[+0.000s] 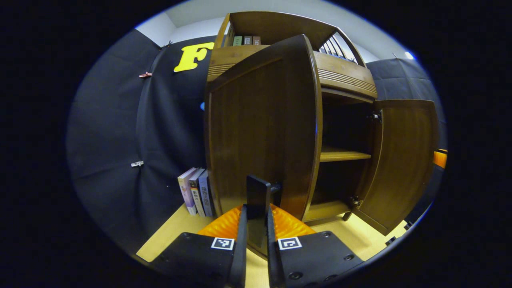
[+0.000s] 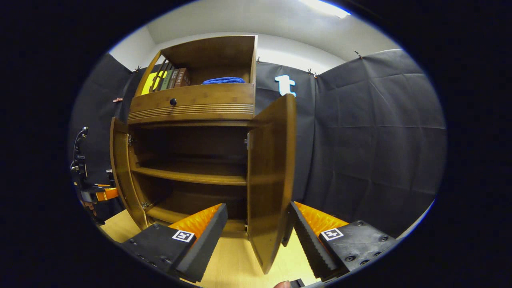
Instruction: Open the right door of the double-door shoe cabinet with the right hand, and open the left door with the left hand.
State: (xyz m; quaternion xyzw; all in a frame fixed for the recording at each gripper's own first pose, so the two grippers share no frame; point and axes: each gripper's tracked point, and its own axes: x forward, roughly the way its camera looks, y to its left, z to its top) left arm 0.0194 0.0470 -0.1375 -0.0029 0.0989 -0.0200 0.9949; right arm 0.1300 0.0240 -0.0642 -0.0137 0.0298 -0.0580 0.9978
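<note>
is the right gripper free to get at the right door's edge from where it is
Probably yes: the right gripper is open, its fingers straddling the right door edge without pressing, and nothing sits between them.

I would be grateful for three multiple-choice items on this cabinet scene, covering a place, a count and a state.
1. Where does the blue cloth lie?
A. top open shelf
B. floor
C. middle shelf
2. How many books stand on the floor beside the cabinet?
A. one
B. three
C. six
3. How is the right gripper?
A. shut on a knob
B. open around the right door edge
C. shut on a book

Key: A, the cloth sits beside upper books; B, three spines show; B, its fingers straddle the door.
</note>
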